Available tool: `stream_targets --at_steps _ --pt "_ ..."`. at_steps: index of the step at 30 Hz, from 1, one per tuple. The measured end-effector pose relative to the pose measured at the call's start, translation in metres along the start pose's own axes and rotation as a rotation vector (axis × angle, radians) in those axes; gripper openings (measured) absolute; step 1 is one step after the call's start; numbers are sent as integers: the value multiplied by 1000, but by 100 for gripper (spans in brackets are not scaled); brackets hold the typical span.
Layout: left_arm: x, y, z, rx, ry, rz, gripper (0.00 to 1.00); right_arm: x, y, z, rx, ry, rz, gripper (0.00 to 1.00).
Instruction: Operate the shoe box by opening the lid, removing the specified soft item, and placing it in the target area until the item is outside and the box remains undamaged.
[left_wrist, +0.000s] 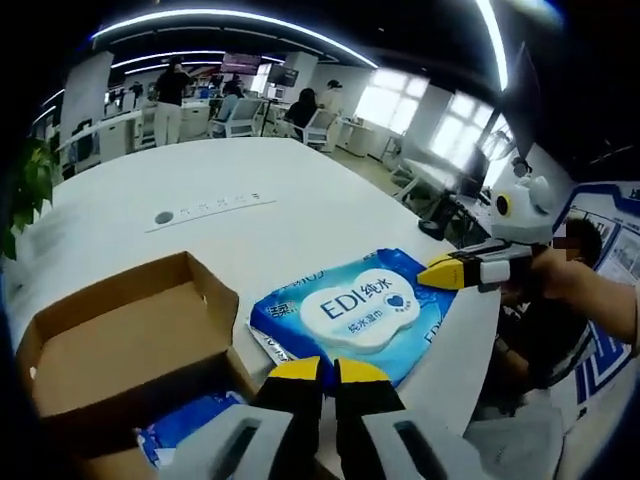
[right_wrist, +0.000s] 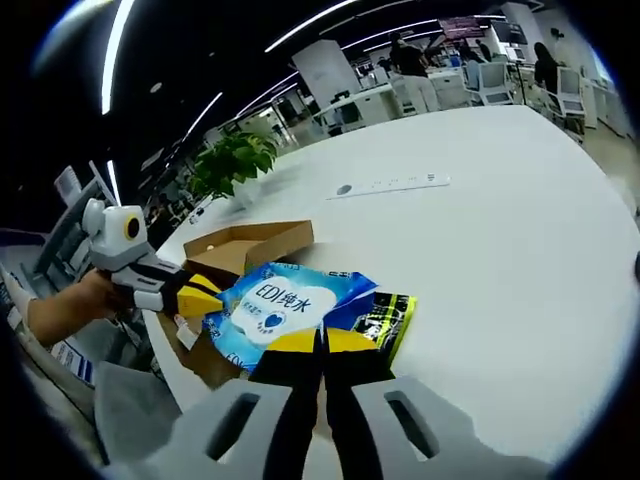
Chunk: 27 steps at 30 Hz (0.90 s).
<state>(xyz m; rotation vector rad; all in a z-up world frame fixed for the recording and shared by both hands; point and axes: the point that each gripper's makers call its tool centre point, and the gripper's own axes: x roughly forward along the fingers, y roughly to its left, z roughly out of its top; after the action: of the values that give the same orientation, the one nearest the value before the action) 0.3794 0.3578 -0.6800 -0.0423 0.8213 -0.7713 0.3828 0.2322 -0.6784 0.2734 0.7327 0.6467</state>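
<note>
Blue wet-wipes pack (left_wrist: 360, 312) lying flat on white table, beside open brown cardboard shoe box (left_wrist: 120, 345)

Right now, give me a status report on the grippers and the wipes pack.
Left gripper and right gripper both shut on wipes pack, opposite ends. Pack on table, outside open shoe box. Nothing in the way.

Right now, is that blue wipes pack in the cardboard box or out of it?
Out. The blue wipes pack lies flat on the white table beside the open cardboard box, with both grippers pinching its edges.
</note>
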Motion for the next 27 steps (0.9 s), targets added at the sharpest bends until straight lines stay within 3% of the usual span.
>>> stream_targets --at_steps 16,27 --pt "30 21 -9 -9 66 55 1 30 -24 -4 51 17 5 0" --pt "39 21 -15 43 107 75 0 42 -39 -17 71 29 -15 0"
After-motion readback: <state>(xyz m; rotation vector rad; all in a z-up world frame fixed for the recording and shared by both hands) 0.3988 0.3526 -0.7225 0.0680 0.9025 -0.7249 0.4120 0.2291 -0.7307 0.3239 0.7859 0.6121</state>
